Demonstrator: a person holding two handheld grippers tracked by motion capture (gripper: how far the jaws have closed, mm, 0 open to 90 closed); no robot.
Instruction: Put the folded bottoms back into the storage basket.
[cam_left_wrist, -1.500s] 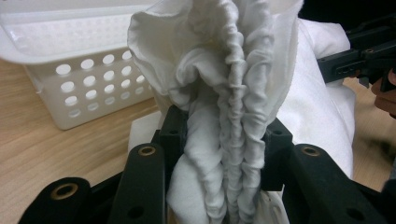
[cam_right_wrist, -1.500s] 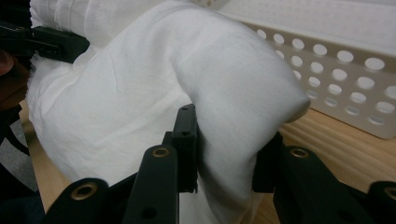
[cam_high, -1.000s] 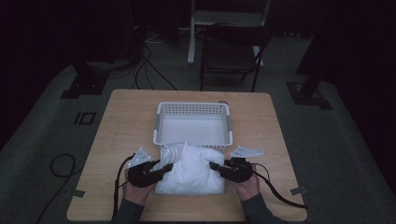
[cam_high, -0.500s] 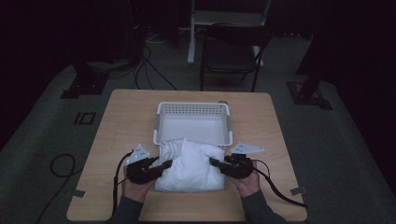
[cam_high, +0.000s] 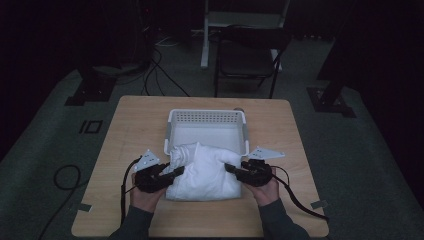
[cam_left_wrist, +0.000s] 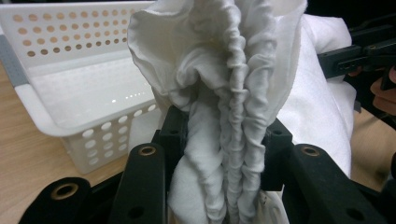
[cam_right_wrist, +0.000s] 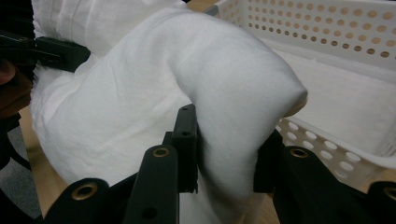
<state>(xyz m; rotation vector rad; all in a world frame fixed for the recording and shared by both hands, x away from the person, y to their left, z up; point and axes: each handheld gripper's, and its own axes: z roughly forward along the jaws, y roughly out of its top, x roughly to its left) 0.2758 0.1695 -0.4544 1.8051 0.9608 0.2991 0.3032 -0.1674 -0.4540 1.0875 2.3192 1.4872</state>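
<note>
left claw (cam_high: 176, 171) clamped on bunched white cloth (cam_high: 205, 170), right claw (cam_high: 230, 168) pinching a fold at its other side, cloth on worktop (cam_high: 125, 135) overlapping near edge of white basket (cam_high: 207, 118) behind

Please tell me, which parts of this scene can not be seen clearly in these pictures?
- Left gripper tips, left gripper view: buried in the bunched white cloth.
- Right gripper tips, right gripper view: covered by a cloth fold.
- Basket near wall, high view: partly hidden behind the cloth.
- Small thing behind the basket, high view: too small and dark to name.
</note>
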